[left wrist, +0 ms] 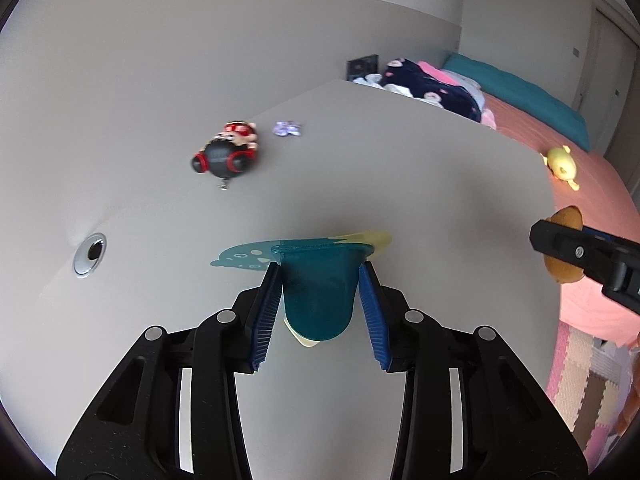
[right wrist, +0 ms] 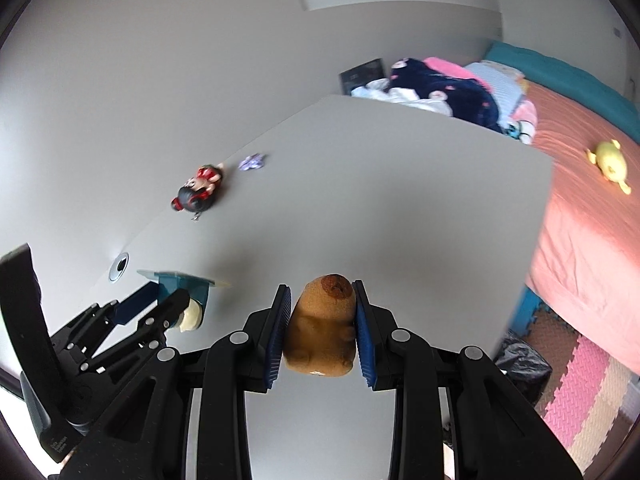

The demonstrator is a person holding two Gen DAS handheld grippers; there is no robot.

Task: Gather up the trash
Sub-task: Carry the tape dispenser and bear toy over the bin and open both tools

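- Left gripper [left wrist: 320, 276]: blue ribbed pads clamped on either side of a teal plastic cup [left wrist: 318, 292], carried above the table; no earlier view to compare.
- Teal plastic cup: flared rim pointing away from the camera, a peeled-back lid [left wrist: 240, 258] with a printed pattern hanging from the rim to the left, a pale yellow tab [left wrist: 374, 237] to the right, pale yellow contents showing at the near end.
- Right gripper [right wrist: 320, 320]: blue pads pressed against both sides of a brown fuzzy fruit [right wrist: 322, 328], a kiwi by the look of it, dark stem scar on the far end.
- Grey table [left wrist: 400, 168]: beneath both tools; round metal cable hole [left wrist: 90, 254] at its left edge.
- Toy figure [left wrist: 226, 148]: red and black, lying on the table towards the wall, well apart from both tools.
- Crumpled purple-and-white wrapper [left wrist: 287, 128]: on the table just beyond the toy figure, near the wall.
- Bed [left wrist: 592, 184]: pink sheet, right of the table; yellow soft toy [left wrist: 562, 164] on it; heap of dark and pink clothes [left wrist: 436, 88] at the far end.
- Foam floor mats [right wrist: 580, 396]: pink and tan, lower right; black bag [right wrist: 524, 364] beside them.
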